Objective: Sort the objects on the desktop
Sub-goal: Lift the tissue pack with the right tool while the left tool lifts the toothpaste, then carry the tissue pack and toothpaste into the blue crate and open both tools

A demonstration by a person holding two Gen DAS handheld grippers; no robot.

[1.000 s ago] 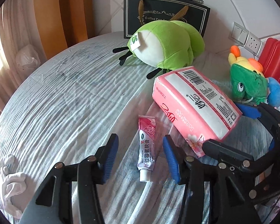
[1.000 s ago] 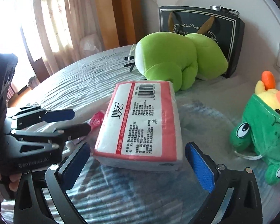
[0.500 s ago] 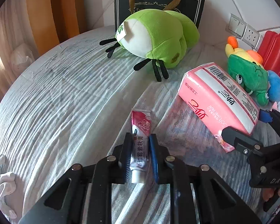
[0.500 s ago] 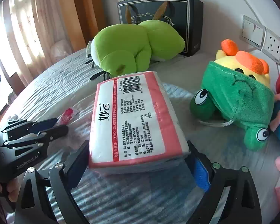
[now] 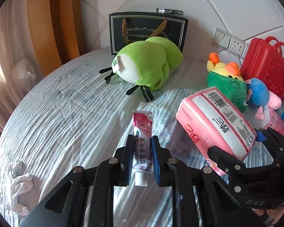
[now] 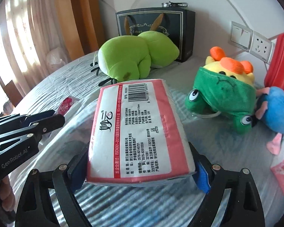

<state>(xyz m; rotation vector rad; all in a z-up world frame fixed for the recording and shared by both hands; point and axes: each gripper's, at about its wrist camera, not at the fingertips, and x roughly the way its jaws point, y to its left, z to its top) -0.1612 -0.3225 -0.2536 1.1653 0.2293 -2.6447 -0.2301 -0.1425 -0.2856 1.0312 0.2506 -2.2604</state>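
Between the blue pads of the left gripper (image 5: 142,158), the ointment tube (image 5: 142,141) is pinched, cap toward the camera. Right gripper (image 6: 140,168) fingers clamp the pink tissue pack (image 6: 136,130), lifted off the striped bed sheet (image 5: 66,117). Open sheet lies leftward; green plush (image 5: 145,66) crowds ahead.

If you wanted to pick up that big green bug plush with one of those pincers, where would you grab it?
Probably the narrower rear hump of the green bug plush, coming from above with the jaws wide. Its front body looks too bulky to span, and its thin black legs are floppy. It lies on its side against the black gift bag.
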